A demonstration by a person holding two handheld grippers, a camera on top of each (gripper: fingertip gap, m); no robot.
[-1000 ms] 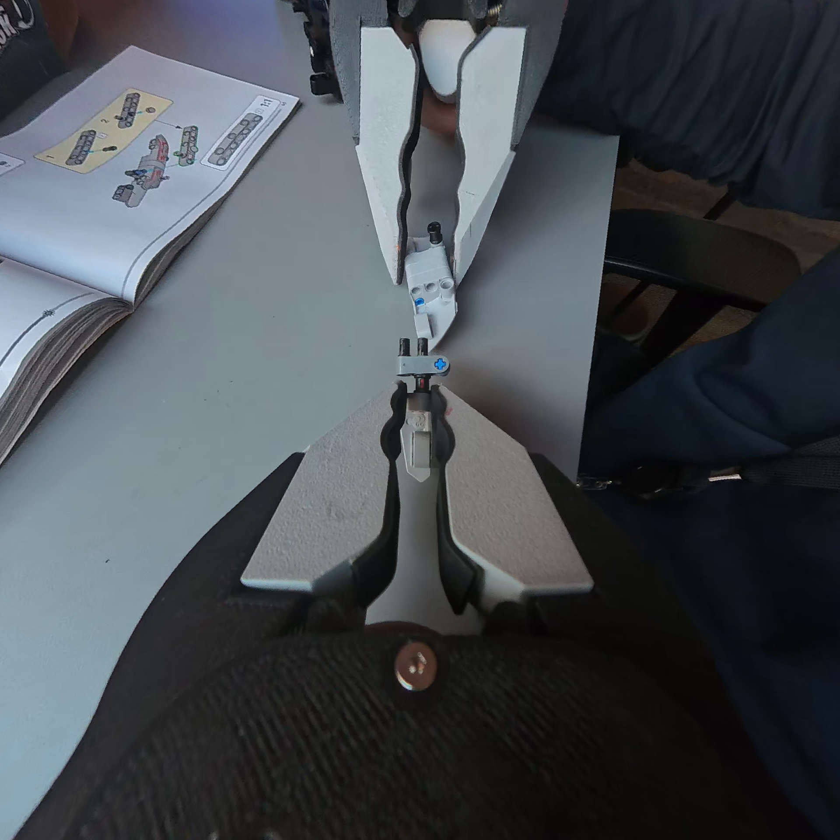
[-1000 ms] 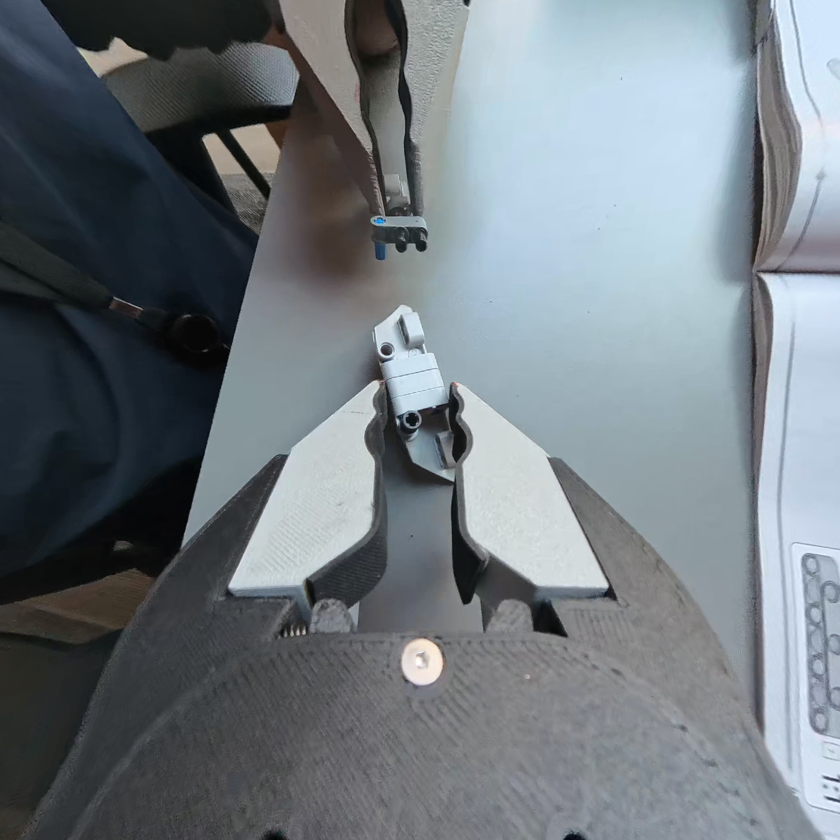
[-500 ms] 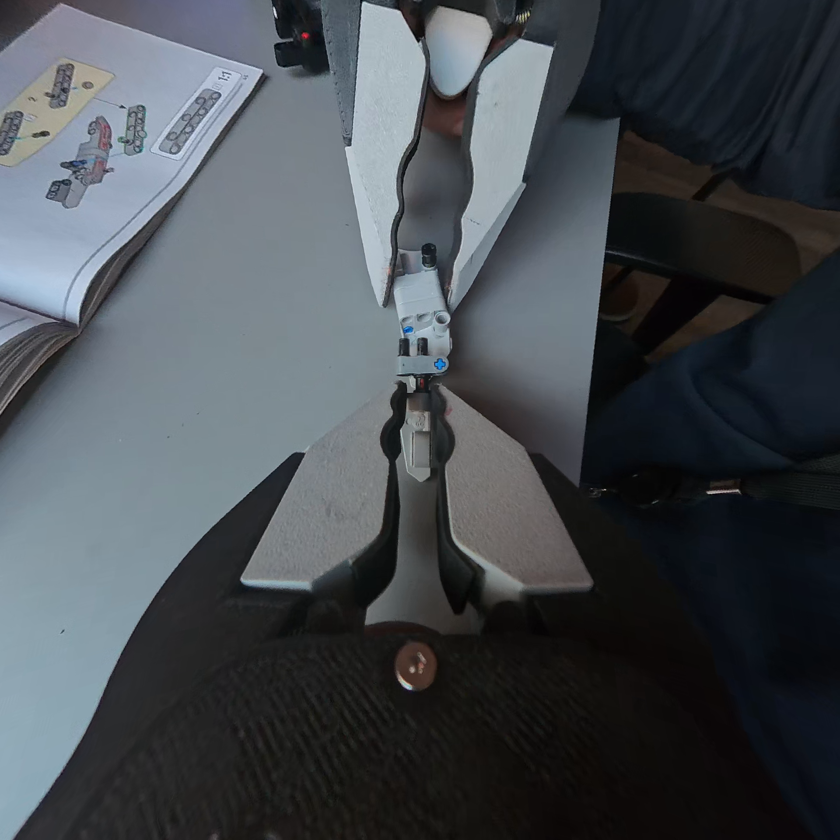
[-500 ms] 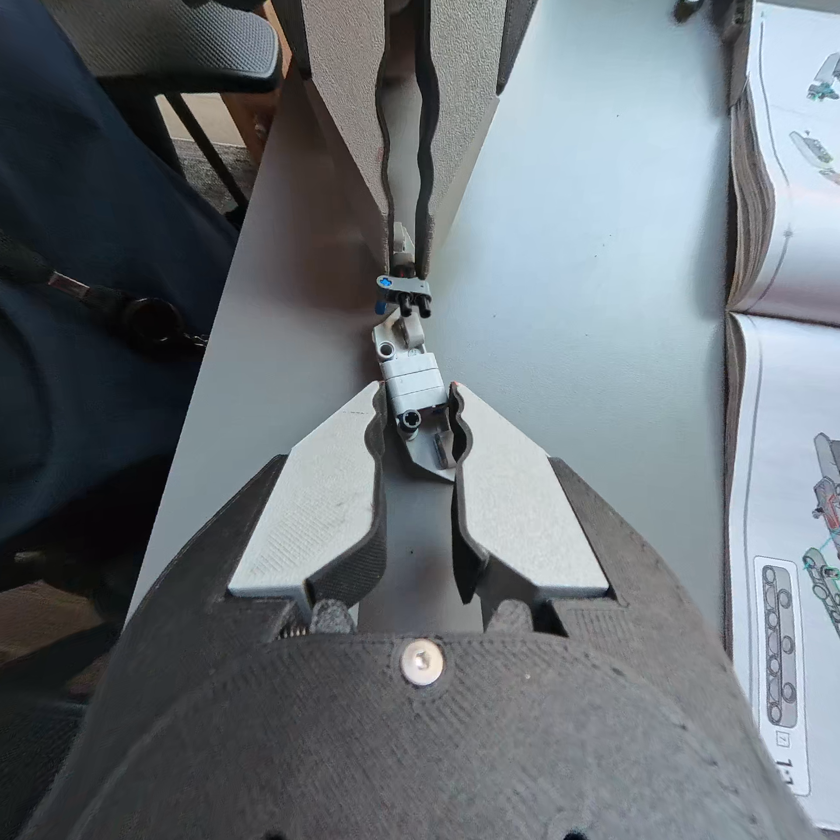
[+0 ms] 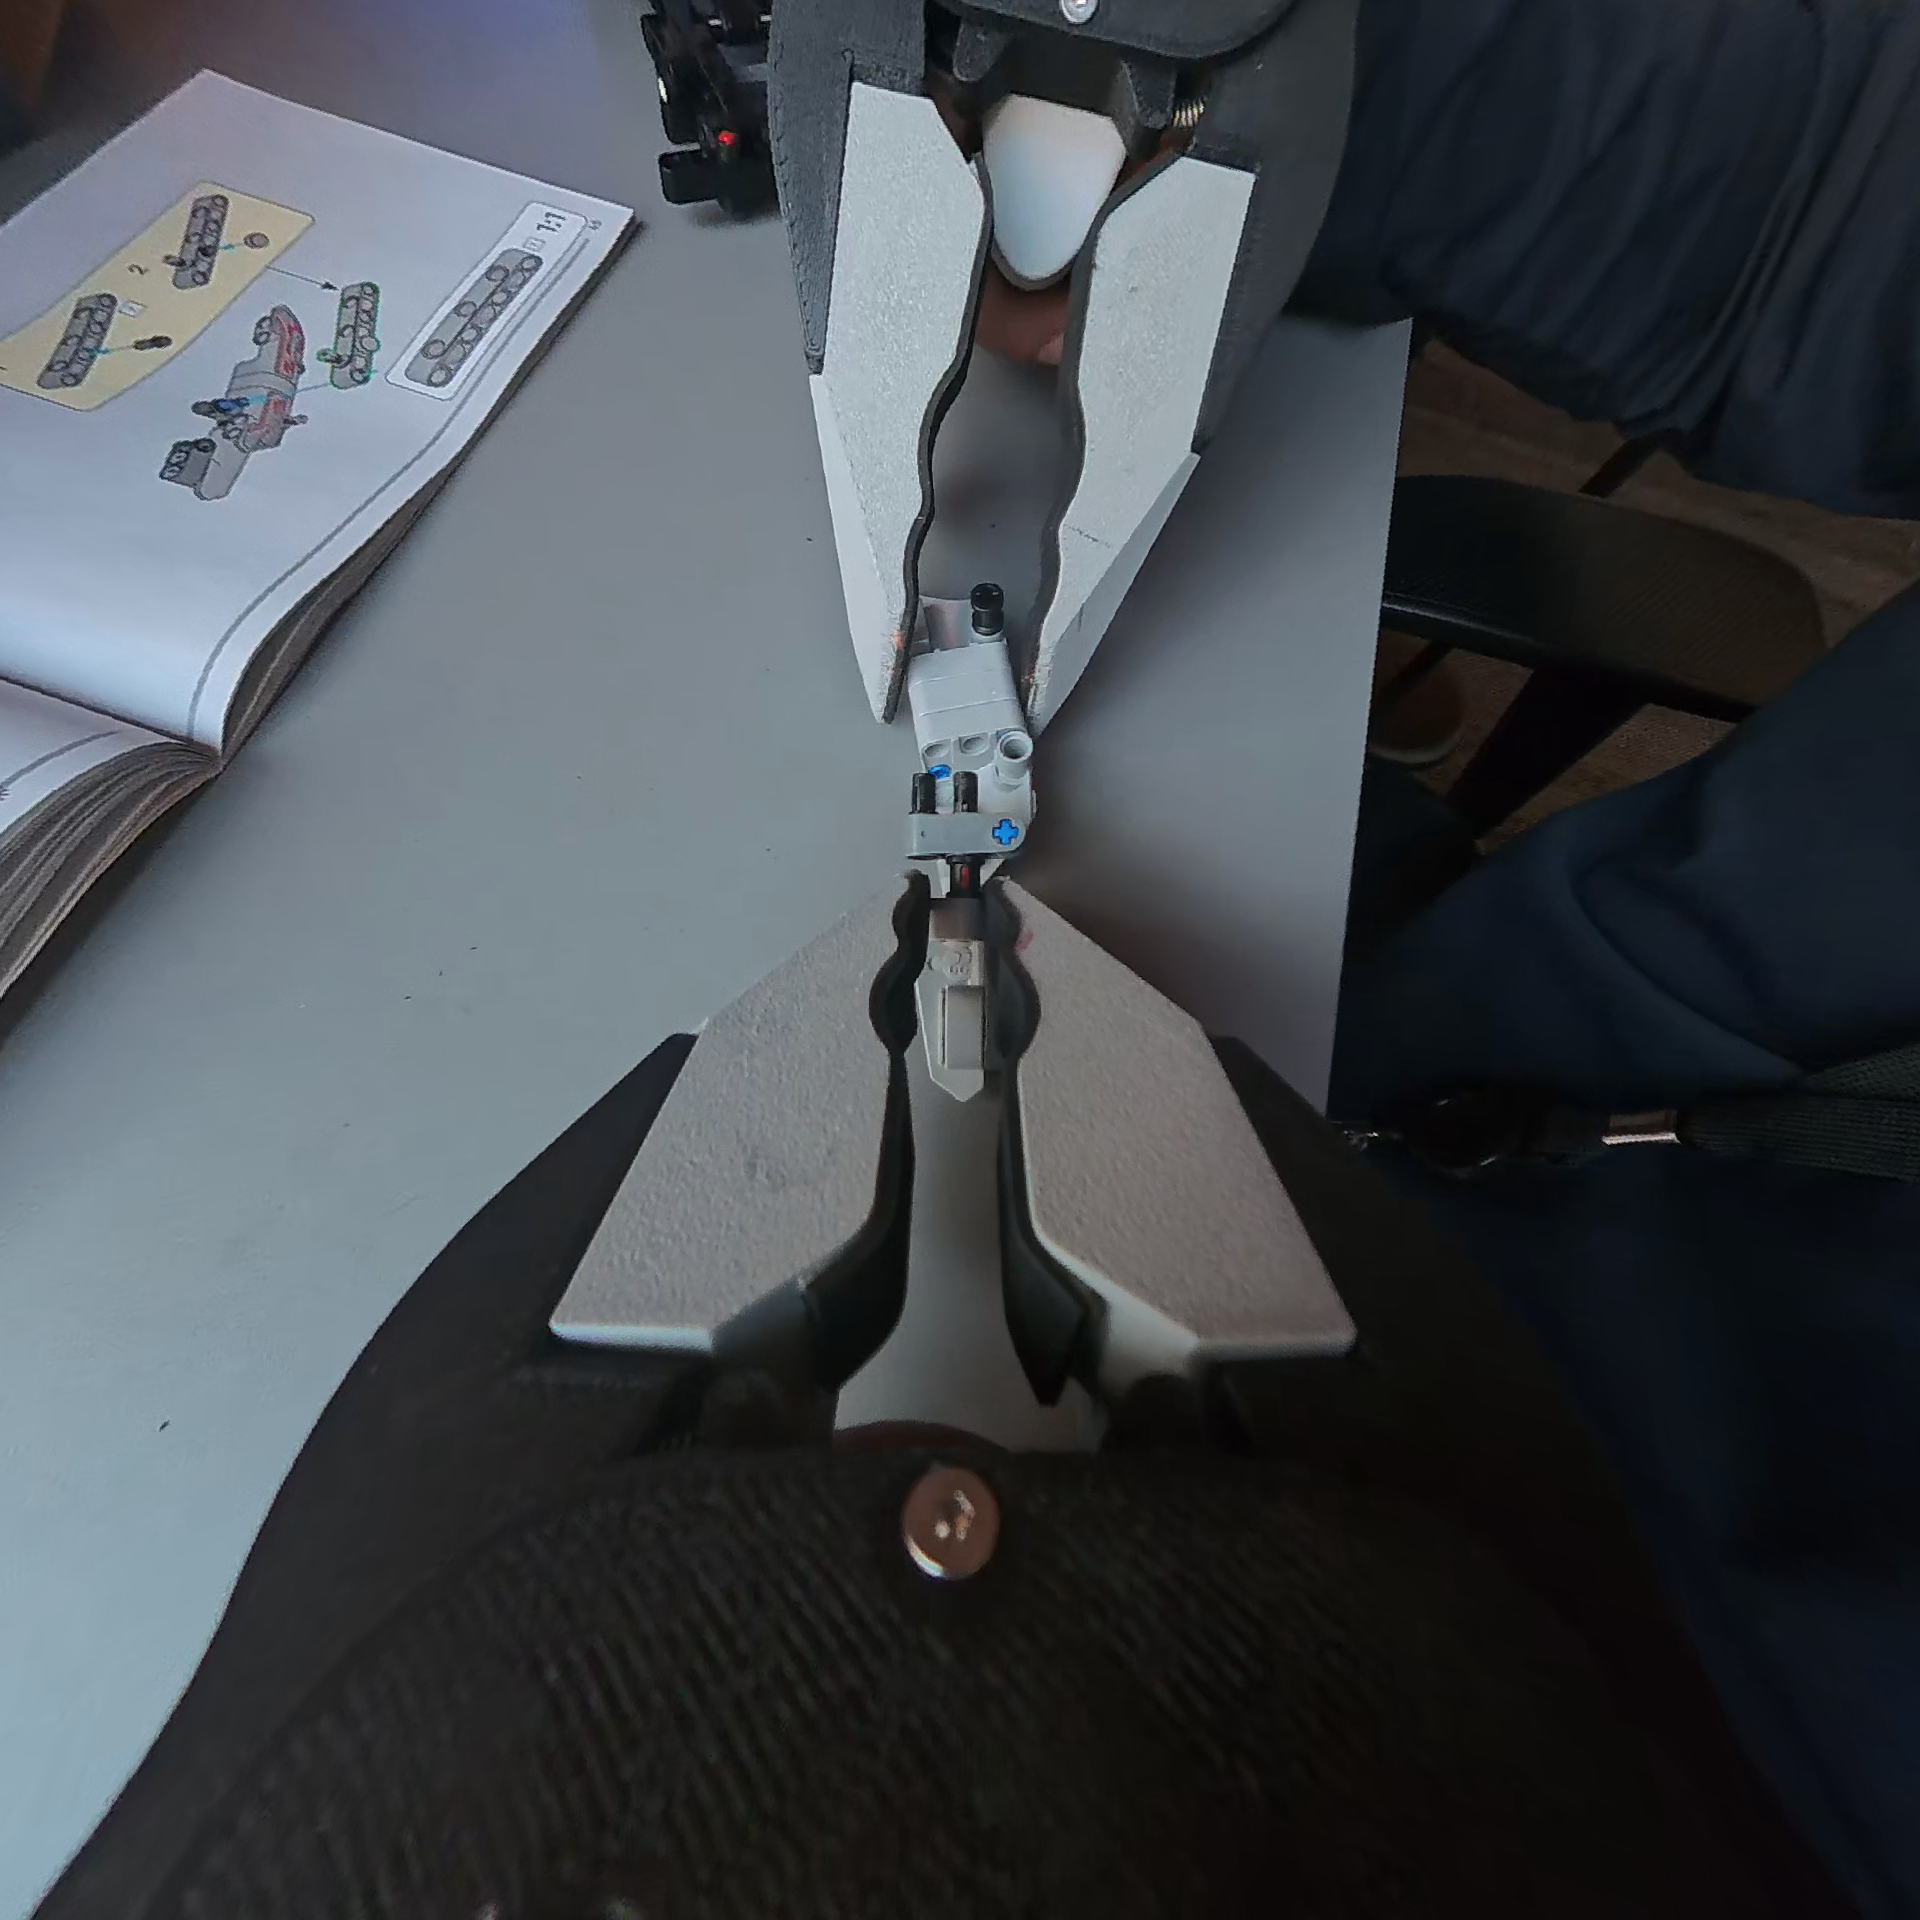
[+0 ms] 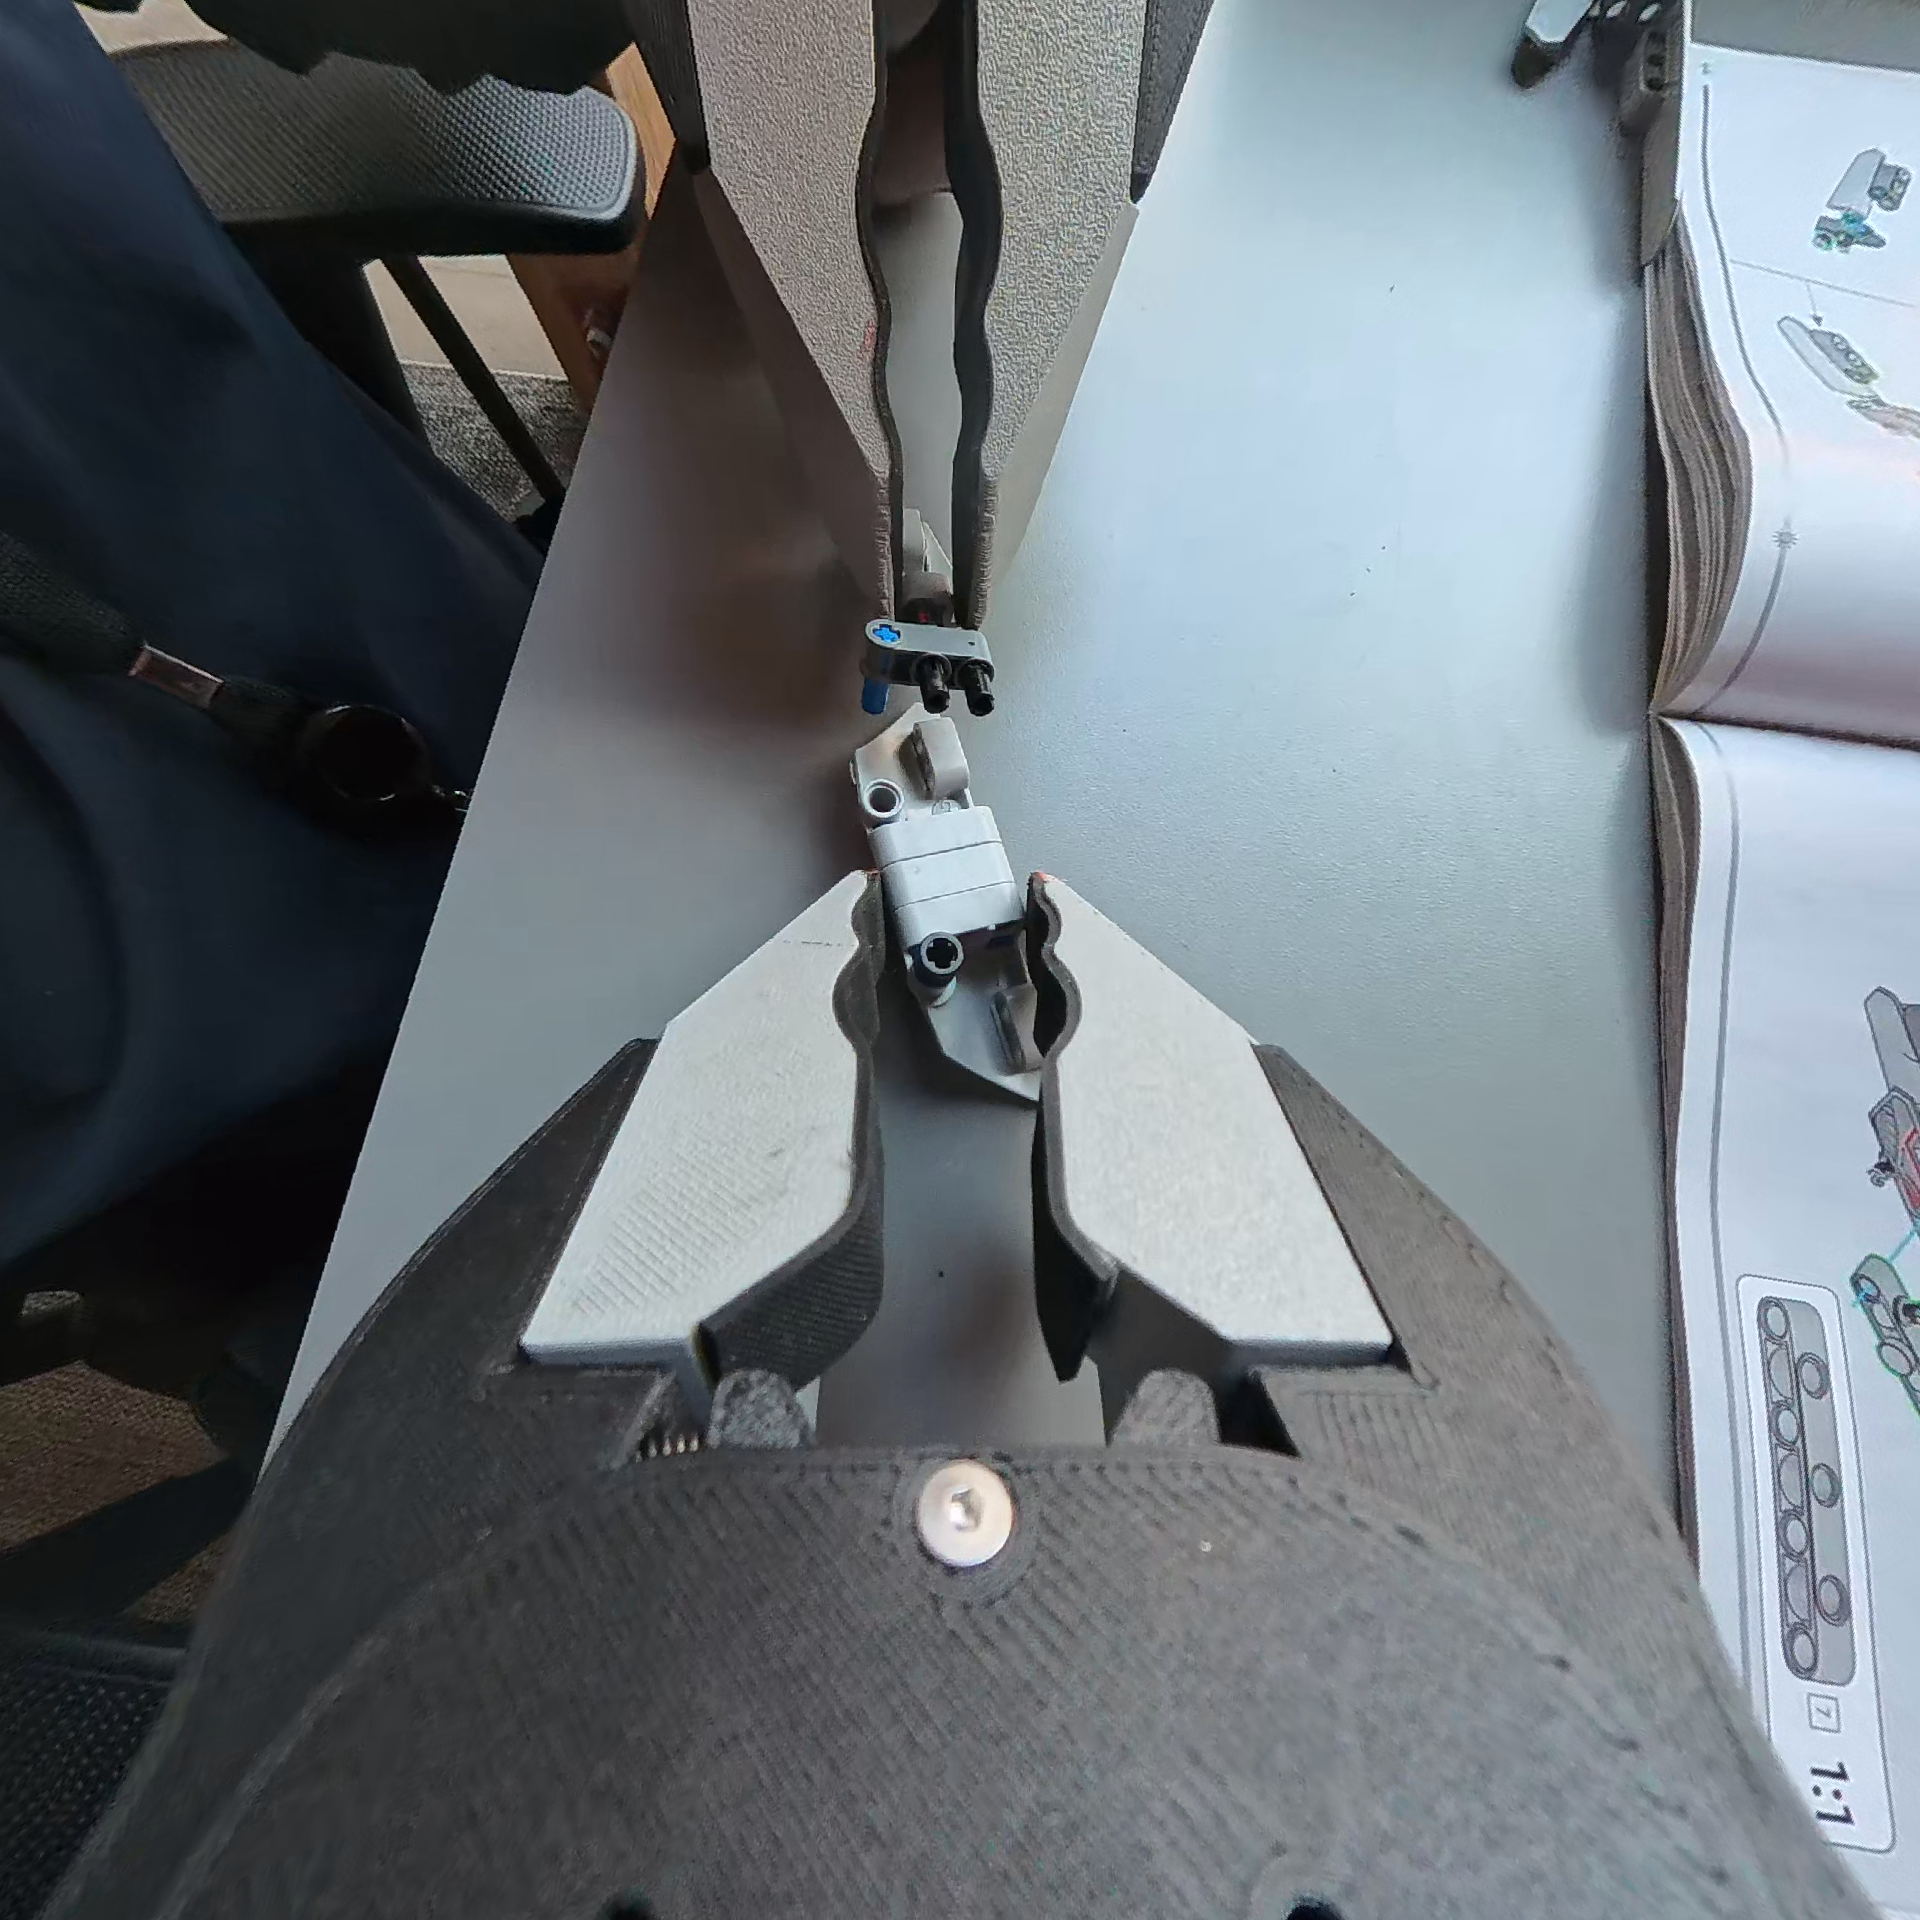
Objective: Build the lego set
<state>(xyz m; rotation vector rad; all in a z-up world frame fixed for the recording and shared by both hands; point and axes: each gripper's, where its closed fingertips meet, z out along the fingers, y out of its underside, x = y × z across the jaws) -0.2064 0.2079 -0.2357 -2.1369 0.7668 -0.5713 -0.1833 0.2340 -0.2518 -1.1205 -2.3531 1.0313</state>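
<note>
Tongs of both hands face each other above the grey worktop [image 5: 520, 831], near its edge, and each pair is closed on a small lego part. The left tongs [image 5: 956, 904] pinch a thin grey piece by its tail; from their tips sticks out a short grey connector [image 5: 966, 831] with two black pins and a blue cross axle. The right tongs [image 6: 951, 894] grip a light grey block assembly [image 6: 940, 862] by its flat sides, with a holed end pointing forward. In the right wrist view a small gap shows between the pins and the holes, so I judge they are not yet joined.

These parts are light, stiff and smooth plastic, so they can slip or turn in the grip when pushed. It seems best to hold the flat faces, close to the joint, and press straight along the pins. An open instruction booklet [image 5: 260, 364] lies to the side on the worktop.
</note>
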